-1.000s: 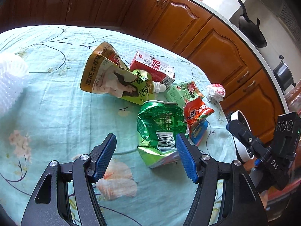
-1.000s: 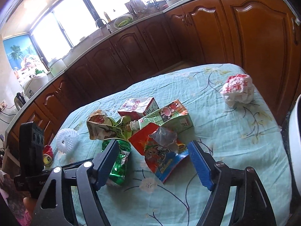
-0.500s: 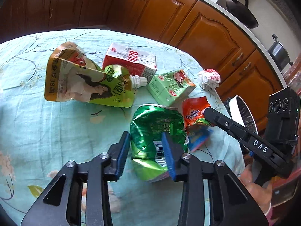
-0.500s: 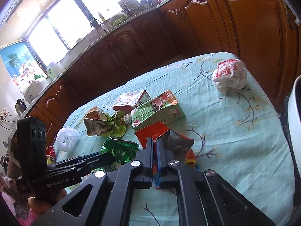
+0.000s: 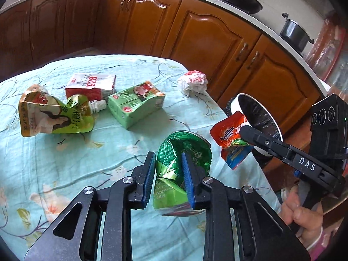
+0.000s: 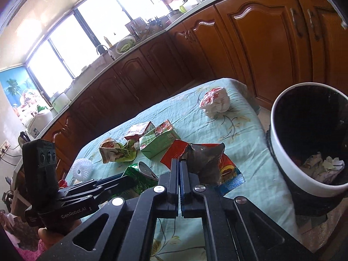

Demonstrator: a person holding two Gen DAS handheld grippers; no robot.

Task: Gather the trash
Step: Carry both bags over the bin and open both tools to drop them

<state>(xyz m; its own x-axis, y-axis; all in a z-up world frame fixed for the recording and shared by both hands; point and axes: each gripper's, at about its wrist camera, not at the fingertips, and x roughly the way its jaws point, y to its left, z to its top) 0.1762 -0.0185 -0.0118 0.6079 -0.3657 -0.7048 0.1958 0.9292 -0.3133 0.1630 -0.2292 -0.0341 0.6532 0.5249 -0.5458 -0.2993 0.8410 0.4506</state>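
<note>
Crumpled foil bag [image 5: 182, 152]; glossy wrapper [image 6: 204, 163]

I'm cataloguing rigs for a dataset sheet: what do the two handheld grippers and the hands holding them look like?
Both are matte black frames with triangular cut-outs, silver screws and blue finger pads. The left gripper reads "GenRobot.AI" on its side in the right view; the right gripper reads "DAS" in the left view. Each carries a black box with three round lenses. The bare right hand wears a pink cuff.
</note>
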